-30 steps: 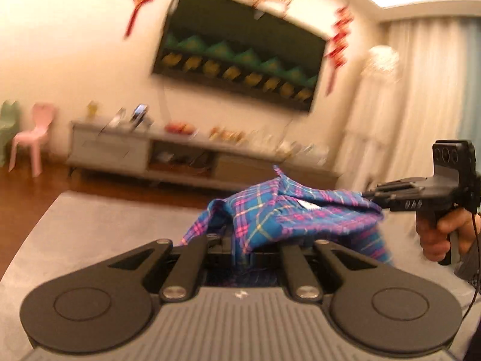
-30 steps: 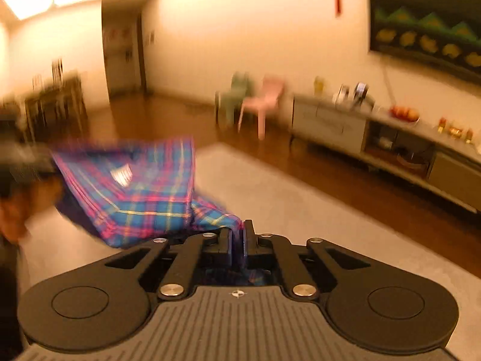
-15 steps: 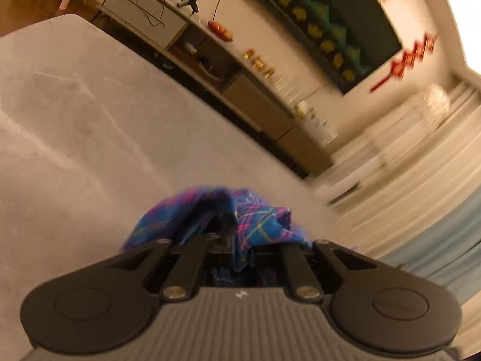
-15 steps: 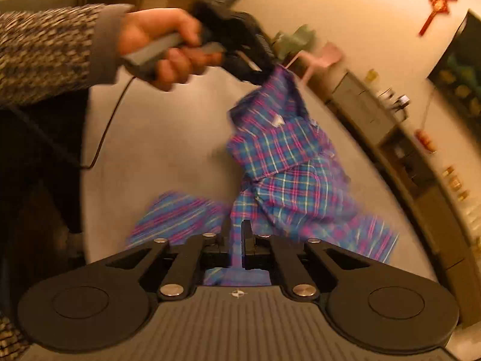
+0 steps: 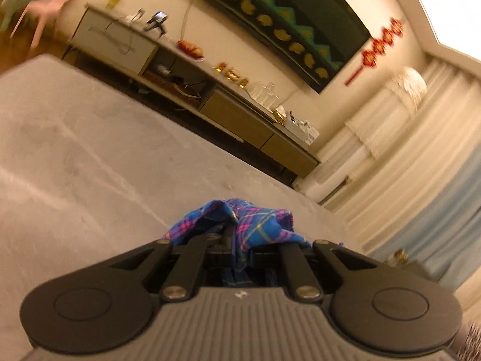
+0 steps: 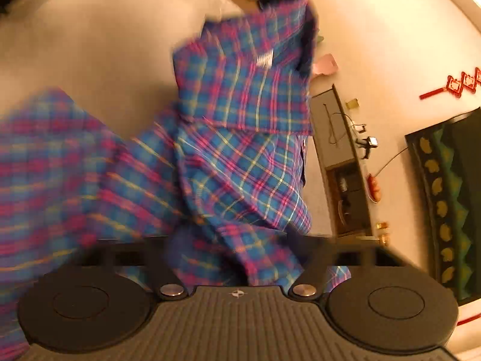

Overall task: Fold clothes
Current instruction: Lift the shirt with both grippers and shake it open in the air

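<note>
Plaid shirt (image 6: 240, 162) apparently bunched between both grippers.

Blue shirt (image 6: 240, 162) plaided pink and yellow; grey tabletop (image 5: 90, 150); pink chair (image 5: 51, 3); black claws.

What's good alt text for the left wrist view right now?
The left gripper, shut, pinches a bunched edge of a blue and pink plaid shirt above a grey padded surface. Beyond, tilted, a low TV cabinet stands under a dark wall-mounted screen, with pale curtains at right.
</note>
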Tool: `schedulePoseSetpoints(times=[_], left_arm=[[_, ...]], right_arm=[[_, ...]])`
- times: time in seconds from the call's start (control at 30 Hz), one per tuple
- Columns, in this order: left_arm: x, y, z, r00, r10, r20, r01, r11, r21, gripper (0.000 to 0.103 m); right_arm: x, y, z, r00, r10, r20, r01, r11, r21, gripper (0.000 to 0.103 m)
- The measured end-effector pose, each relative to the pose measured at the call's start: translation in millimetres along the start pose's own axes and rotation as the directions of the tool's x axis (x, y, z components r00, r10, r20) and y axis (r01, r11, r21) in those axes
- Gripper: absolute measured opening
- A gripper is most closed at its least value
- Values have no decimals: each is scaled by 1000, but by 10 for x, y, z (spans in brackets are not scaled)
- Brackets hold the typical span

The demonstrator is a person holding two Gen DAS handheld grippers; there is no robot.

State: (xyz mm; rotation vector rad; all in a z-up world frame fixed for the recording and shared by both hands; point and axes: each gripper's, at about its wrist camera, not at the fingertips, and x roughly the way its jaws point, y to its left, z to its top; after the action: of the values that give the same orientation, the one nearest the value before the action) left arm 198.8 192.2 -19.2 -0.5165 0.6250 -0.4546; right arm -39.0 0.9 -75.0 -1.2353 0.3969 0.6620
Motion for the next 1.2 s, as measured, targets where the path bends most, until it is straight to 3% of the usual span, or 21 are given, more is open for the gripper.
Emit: schedulePoseSetpoints(times=[0.03, 0.1, 0.17, 0.2, 0.27, 0.37, 0.47, 0.5, 0.53, 0.57, 0.6, 0.67, 0.7, 0.77, 0.8, 0.93, 1.0, 1.1, 1.2], left_arm=[[-38, -24, 11, 1000, 13, 10, -13, 999, 29, 7], [-186, -119, 67, 998, 21, 62, -26, 996, 82, 7], [-385, -239, 104, 992, 1, 128, -17, 992, 125, 8], [-524, -340, 125, 985, -45, 169, 19, 988, 156, 8], [-779, -573, 164, 958, -173, 229, 125, 970, 209, 9], [-1134, -1031, 283, 910, -302, 284, 218, 931, 291, 8], [-1233, -1307, 550, 887, -374, 270, 285, 905, 316, 13], [-1207, -1367, 656, 890, -372, 265, 285, 906, 314, 21], [-1034, -1368, 744, 922, -291, 255, 210, 930, 302, 26], [-860, -1369, 832, 947, -208, 245, 133, 947, 292, 42], [-687, -1369, 921, 964, -124, 234, 54, 958, 283, 44], [-339, -1351, 1071, 979, 38, 201, -92, 960, 266, 32], [-156, -1225, 984, 989, 58, 139, -92, 963, 253, 21], [94, -1053, 720, 997, 69, 42, -77, 970, 229, 19], [178, -997, 556, 998, 65, 3, -64, 974, 217, 21], [461, -970, 84, 993, 16, -115, 5, 983, 182, 29], [613, -1044, -15, 989, -2, -149, 29, 982, 186, 44], [759, -1163, 24, 989, -34, -143, 64, 975, 212, 54], [759, -1346, 15, 994, -57, -90, 85, 935, 343, 73]], right_arm=[[42, -88, 18, 1000, 1, -5, -1, 999, 38, 0], [-198, -479, 48, 997, -46, 61, 33, 980, 195, 0], [-664, -970, 6, 982, -132, 136, 70, 920, 386, 0], [-966, -1206, -59, 969, -174, 178, 69, 875, 479, 0], [-1582, -1574, -173, 935, -240, 261, 37, 798, 601, 0], [-2307, -1948, -294, 891, -299, 340, -20, 724, 690, 0], [-2685, -2330, -561, 866, -330, 377, -101, 621, 777, 0], [-2737, -2455, -684, 861, -336, 382, -131, 579, 805, 0], [-2660, -2568, -846, 863, -340, 373, -155, 524, 837, 0], [-2544, -2676, -975, 875, -344, 340, -157, 463, 872, 0], [-2342, -2778, -1082, 897, -339, 285, -129, 415, 900, 0], [-1925, -2884, -1331, 931, -307, 196, -97, 310, 946, 0], [-1739, -2893, -1440, 944, -286, 166, -88, 266, 960, 0], [-1544, -2823, -1488, 954, -259, 152, -83, 261, 962, 0], [-1504, -2779, -1439, 956, -246, 157, -85, 282, 956, 0], [-1545, -2622, -1061, 965, -232, 123, -5, 450, 893, 0], [-1693, -2550, -816, 965, -240, 101, 43, 527, 849, 0], [-2062, -2500, -504, 959, -266, 100, 96, 632, 769, 0], [-2413, -2336, -329, 947, -279, 159, 110, 748, 655, 0]])
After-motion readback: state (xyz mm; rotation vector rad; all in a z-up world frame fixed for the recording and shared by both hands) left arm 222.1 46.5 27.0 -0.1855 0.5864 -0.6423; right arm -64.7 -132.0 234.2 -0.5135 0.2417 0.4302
